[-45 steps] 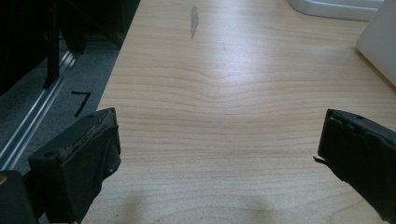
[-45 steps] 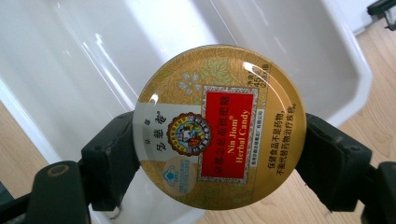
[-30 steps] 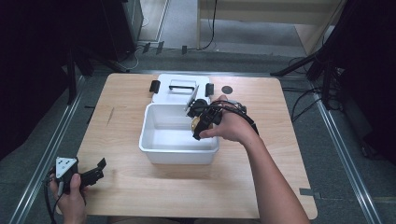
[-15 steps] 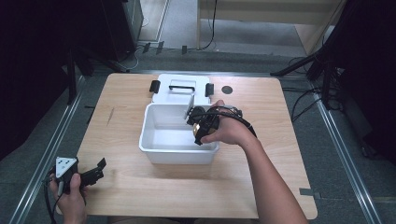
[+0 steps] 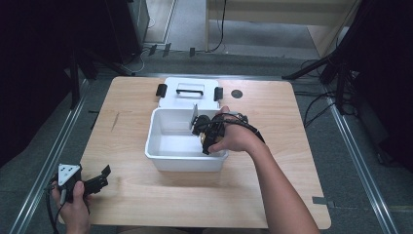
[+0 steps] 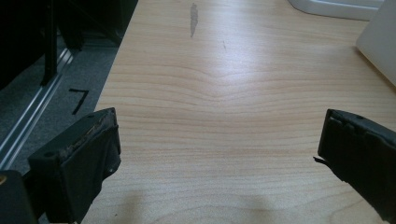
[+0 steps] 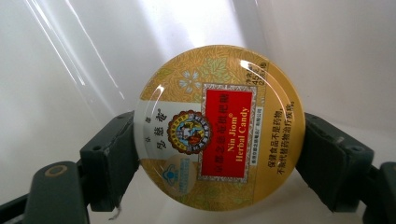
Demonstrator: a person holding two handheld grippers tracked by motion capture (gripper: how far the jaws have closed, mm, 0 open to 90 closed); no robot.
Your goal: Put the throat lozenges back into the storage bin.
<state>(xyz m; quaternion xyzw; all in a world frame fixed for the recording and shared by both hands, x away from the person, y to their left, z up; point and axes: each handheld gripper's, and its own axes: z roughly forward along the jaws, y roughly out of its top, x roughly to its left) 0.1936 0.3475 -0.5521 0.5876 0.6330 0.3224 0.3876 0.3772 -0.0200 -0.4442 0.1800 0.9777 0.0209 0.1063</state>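
The right gripper view shows a round gold candy tin point(image 7: 219, 128) with a red label at the centre of the frame, held by its edge between the two black jaws of the right tongs point(image 7: 217, 154), one pad pressing at its lower left side and the other at its right. The jaws have just been opening slightly, with the tin between them and the pads touching it. Behind the tin are the glossy white inner walls of a plastic bin. In the high view, the bin point(image 5: 160, 156) sits in the middle of the wooden surface point(image 5: 272, 195), and the right tongs point(image 5: 204, 134) reach into it over its right wall, near the right side of the bin, the person's right hand point(image 5: 234, 139) resting at the rim. Just behind the bin, toward the top of the frame, lies a white lid point(image 5: 190, 100) with a handle and two black clasps. The left tongs point(image 5: 100, 175) rest at the lower left of the frame near the surface's edge, well apart from the bin. In the left gripper view their jaws stand wide apart over bare wood with nothing between them.
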